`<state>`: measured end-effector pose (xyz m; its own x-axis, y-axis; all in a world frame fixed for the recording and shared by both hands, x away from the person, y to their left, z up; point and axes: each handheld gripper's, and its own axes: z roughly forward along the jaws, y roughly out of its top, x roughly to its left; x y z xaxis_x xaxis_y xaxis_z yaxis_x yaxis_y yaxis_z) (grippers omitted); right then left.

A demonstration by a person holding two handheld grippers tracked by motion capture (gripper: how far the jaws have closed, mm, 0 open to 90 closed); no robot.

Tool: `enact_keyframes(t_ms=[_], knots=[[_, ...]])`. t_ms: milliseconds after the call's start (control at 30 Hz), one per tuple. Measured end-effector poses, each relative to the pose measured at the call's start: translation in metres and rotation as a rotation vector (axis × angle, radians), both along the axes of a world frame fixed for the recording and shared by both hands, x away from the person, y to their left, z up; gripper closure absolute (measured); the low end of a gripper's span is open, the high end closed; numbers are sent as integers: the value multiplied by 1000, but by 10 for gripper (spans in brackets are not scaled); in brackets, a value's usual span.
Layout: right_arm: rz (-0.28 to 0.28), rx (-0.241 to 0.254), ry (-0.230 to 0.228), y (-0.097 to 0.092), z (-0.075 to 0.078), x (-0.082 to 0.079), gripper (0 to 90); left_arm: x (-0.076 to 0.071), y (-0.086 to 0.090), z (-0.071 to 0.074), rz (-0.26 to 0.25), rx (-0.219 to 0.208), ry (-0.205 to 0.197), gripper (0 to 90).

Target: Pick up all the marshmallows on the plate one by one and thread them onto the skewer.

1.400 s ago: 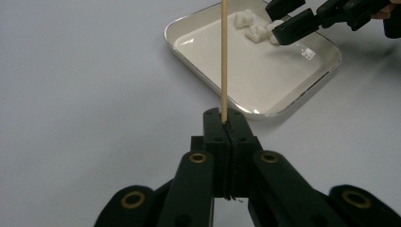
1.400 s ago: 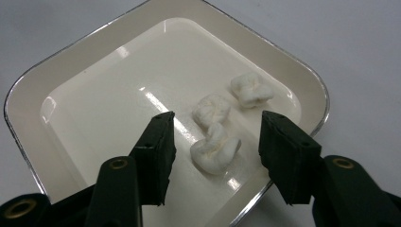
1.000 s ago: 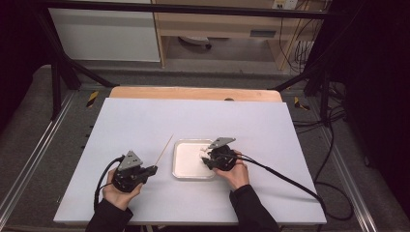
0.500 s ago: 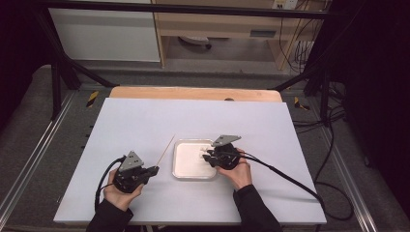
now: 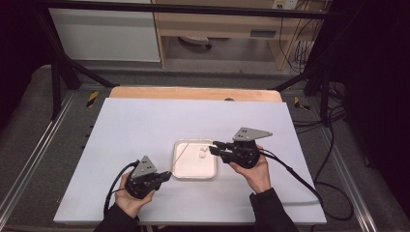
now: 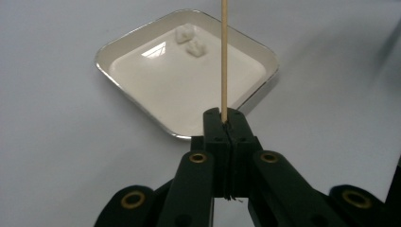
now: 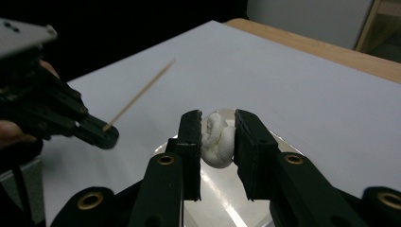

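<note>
My left gripper (image 6: 225,120) is shut on a thin wooden skewer (image 6: 223,56) that points out over a white square tray (image 6: 142,106). Two small white lumps (image 6: 190,41) lie in the tray's far corner. In the high view my left gripper (image 5: 166,175) sits at the tray's (image 5: 180,173) near left corner. My right gripper (image 7: 217,123) has just been closing and is shut on a soft white lump (image 7: 216,143), held above the tray. From above, my right gripper (image 5: 216,148) hangs over the tray's right edge.
The tray rests near the front middle of a white table (image 5: 145,121) with a wooden strip (image 5: 193,93) along its far edge. Black cables (image 5: 295,171) trail from the grippers off the right and front sides. Metal frame rails (image 5: 58,82) flank the table.
My right gripper has lifted out of the tray and drawn back to the right with a white lump. My left gripper has slid right, bringing the skewer to the tray.
</note>
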<state>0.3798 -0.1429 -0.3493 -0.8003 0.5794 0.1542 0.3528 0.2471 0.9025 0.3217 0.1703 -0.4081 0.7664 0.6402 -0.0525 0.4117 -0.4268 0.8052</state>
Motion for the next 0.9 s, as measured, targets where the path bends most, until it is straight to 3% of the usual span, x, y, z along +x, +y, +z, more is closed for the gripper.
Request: enact_keyframes(t_ms=[333,900], knots=[[49,146,26,-6,14,-3,728,-10,-24,-1,-62,15,-27,889],[79,194,92,3,6,4,751,-13,-25,0,-69,0,-53,890]])
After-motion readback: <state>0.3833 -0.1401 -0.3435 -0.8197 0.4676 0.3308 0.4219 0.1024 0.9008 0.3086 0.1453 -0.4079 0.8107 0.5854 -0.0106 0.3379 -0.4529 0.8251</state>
